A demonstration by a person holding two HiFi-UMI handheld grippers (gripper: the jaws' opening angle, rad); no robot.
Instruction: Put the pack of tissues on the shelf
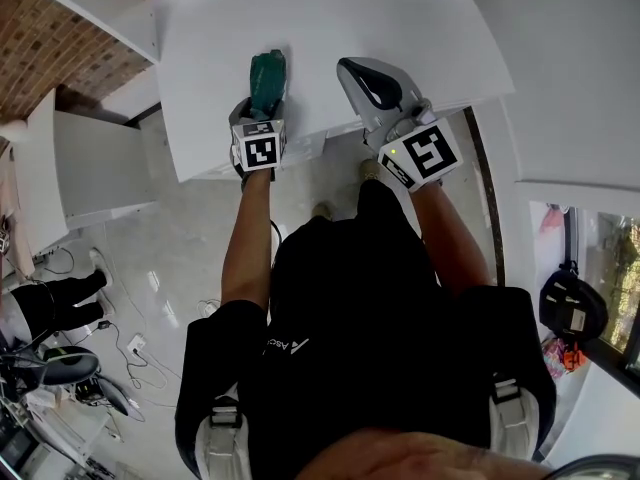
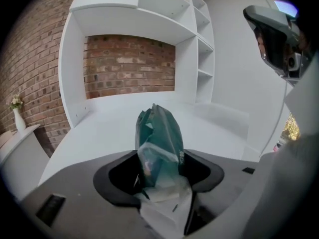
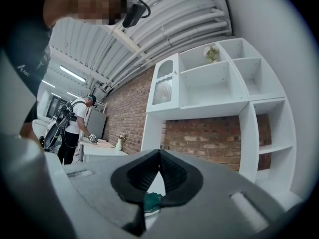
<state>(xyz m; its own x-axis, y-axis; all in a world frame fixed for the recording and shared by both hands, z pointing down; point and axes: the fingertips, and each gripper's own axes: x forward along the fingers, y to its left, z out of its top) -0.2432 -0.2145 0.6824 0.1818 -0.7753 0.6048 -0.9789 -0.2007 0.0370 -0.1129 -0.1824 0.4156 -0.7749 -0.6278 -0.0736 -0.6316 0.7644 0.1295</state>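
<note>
A dark green pack of tissues (image 1: 267, 78) with a clear plastic end stands out of my left gripper (image 1: 262, 108), just above the broad white shelf surface (image 1: 210, 38). In the left gripper view the pack (image 2: 159, 133) sits pinched between the two black pads, and my left gripper (image 2: 159, 159) is shut on it. My right gripper (image 1: 350, 68) hovers beside it to the right, over the same surface. Its jaws (image 3: 159, 153) meet at the tips with nothing in them. A corner of the pack (image 3: 152, 201) shows below them.
A white shelving unit (image 3: 214, 88) with several open compartments rises against a brick wall (image 2: 129, 66). A low side table with a vase (image 2: 16, 114) stands at the left. Another person (image 3: 75, 123) works far left. Cables (image 1: 125, 348) lie on the floor.
</note>
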